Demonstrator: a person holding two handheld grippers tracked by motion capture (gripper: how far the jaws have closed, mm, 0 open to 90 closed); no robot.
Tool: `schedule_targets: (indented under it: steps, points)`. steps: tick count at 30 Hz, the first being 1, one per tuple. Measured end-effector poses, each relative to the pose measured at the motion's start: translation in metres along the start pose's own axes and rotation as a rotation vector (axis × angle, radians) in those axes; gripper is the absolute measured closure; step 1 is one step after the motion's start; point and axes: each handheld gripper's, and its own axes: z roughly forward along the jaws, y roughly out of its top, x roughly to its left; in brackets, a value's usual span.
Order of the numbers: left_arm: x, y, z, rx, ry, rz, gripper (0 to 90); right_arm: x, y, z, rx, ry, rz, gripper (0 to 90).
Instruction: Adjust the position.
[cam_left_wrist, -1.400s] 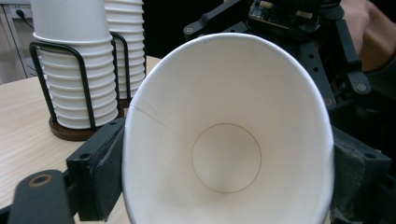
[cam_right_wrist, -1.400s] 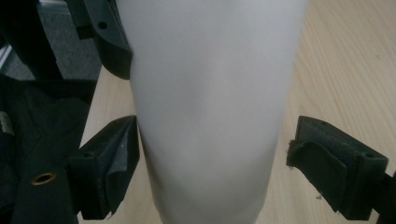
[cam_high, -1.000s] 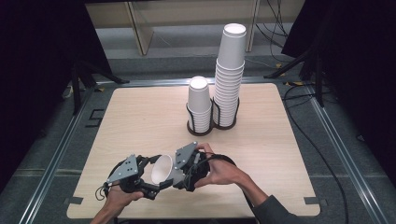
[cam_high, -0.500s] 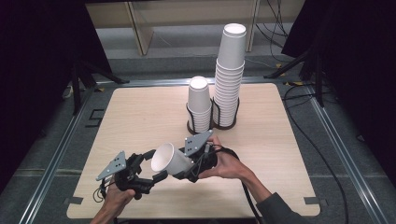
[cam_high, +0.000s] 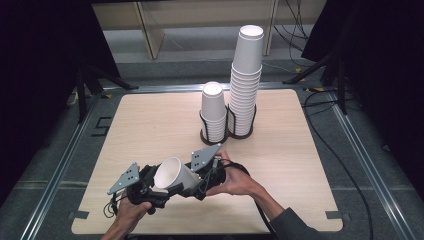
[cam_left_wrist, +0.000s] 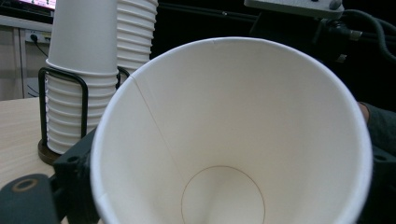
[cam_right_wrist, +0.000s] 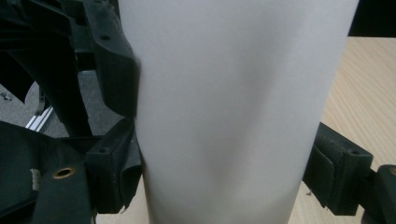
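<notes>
Between right gripper's (cam_high: 192, 181) fingers (cam_right_wrist: 338, 175): white paper cup (cam_high: 172, 173), body pinched from both sides, wall dented. Cup lay tilted, mouth toward left gripper (cam_high: 150, 192). Left gripper's fingers had just been closing; one finger (cam_left_wrist: 70, 170) lay against cup rim, grip on it not discernible. Cup hung just above desk (cam_high: 150, 125), nearer person than black cup rack (cam_high: 227, 131). Rack held short cup stack (cam_high: 214, 110) and tall cup stack (cam_high: 246, 80).
</notes>
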Motion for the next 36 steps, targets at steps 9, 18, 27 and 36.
schedule_targets:
  steps: [9, 18, 27, 36]
  points:
    - [0.000, 0.002, -0.001, 0.014, 0.013, 0.019, 14.4, -0.001, -0.001, 0.001, -0.013, -0.012, 0.004, 19.4]
    - [0.006, 0.005, -0.007, 0.026, 0.064, 0.035, 16.8, -0.006, -0.007, -0.007, 0.014, -0.046, 0.050, 16.0]
    - [0.016, 0.008, -0.012, 0.085, 0.212, 0.082, 16.5, -0.010, -0.017, -0.018, 0.049, -0.133, 0.087, 17.2]
    - [0.029, 0.011, -0.012, 0.151, 0.350, 0.137, 16.2, -0.017, -0.032, -0.040, 0.066, -0.289, 0.178, 18.2]
